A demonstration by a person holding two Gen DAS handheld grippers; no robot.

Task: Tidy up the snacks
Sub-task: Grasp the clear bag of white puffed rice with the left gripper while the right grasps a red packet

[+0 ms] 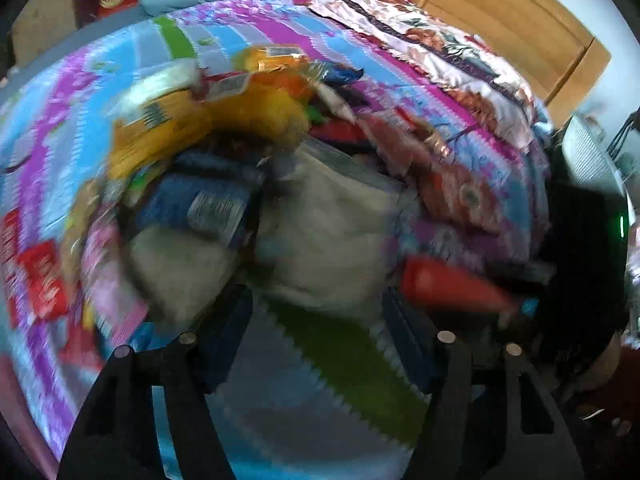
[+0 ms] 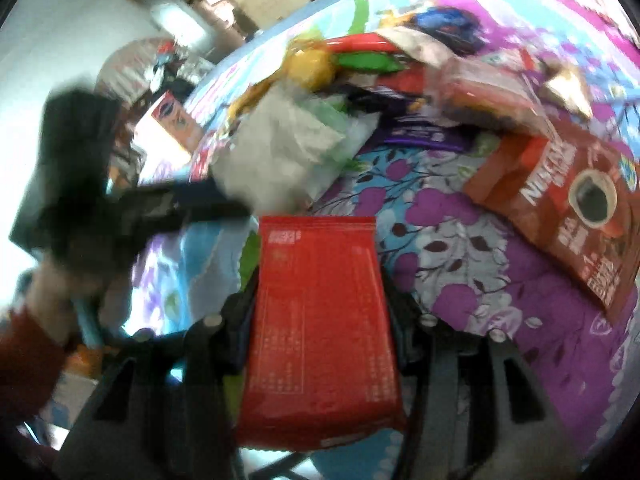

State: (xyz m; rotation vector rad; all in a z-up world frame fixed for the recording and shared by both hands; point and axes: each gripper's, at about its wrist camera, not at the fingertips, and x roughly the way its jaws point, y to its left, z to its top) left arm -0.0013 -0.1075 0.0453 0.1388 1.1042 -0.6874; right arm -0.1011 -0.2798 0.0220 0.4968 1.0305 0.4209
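Right hand-held gripper [image 2: 320, 308] clamps red packet [image 2: 320, 320] — left [image 1: 316, 320] seemingly empty

We note the left gripper [image 1: 318, 320] angled downward with jaws parted and empty, the right gripper [image 2: 320, 300] clamped on a packet.

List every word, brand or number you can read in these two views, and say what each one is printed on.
"NESCAFE": on the brown-red coffee box with a cup of black coffee pictured, lying on the bedspread; the lettering is blurred, so this is partly a guess.
Unreadable: the fine pale print on the red packet between the right gripper's jaws.
Unreadable: the white lettering on the red packets in the left wrist view, blurred.
Unreadable: barcodes and labels on the snack pile.
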